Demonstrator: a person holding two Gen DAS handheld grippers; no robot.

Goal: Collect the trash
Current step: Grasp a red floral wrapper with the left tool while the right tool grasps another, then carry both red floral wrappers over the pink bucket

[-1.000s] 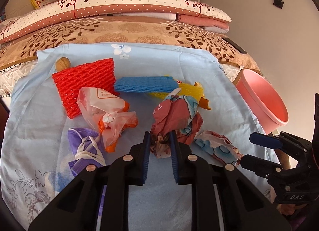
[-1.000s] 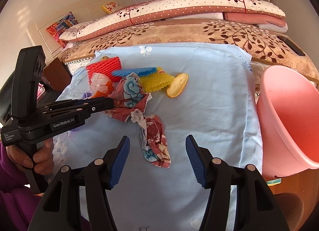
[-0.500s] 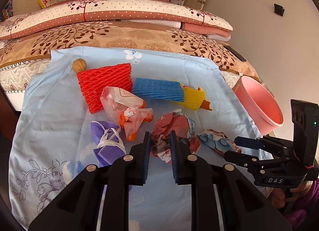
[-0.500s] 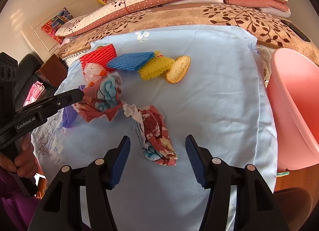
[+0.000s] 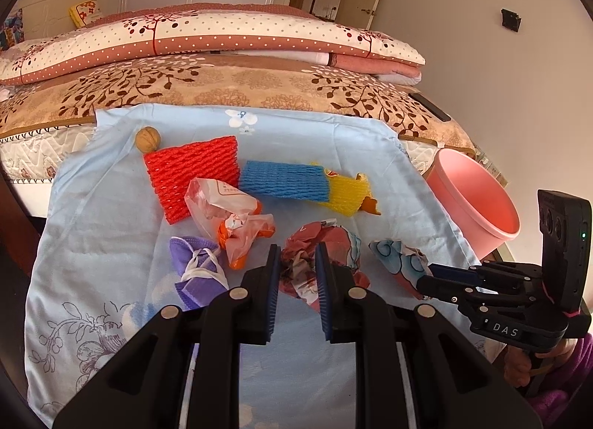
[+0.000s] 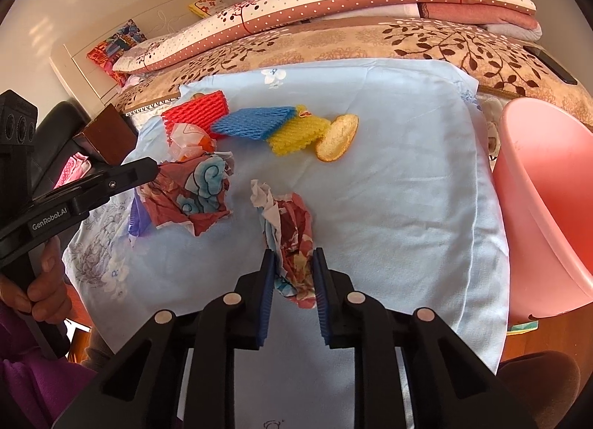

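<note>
My left gripper (image 5: 296, 258) is shut on a crumpled red and blue printed paper (image 5: 333, 247), held just above the light blue sheet (image 5: 103, 206); the paper also shows in the right wrist view (image 6: 189, 195). My right gripper (image 6: 294, 262) is shut on a second crumpled printed paper (image 6: 292, 232), which also shows in the left wrist view (image 5: 400, 262). On the sheet lie a red foam net (image 5: 192, 173), a blue foam net (image 5: 283, 184), a yellow foam net (image 5: 348, 193), a crumpled plastic bag (image 5: 229, 218), a purple mask (image 5: 198, 273) and a walnut (image 5: 147, 139).
A pink bucket (image 6: 548, 206) stands beside the bed at the right; it also shows in the left wrist view (image 5: 474, 203). A golden shell-shaped piece (image 6: 337, 138) lies by the yellow net. Folded quilts (image 5: 222, 43) are stacked at the back of the bed.
My right gripper has closed from wide open onto the second paper. My left gripper has drawn back and to the left with its paper still held.
</note>
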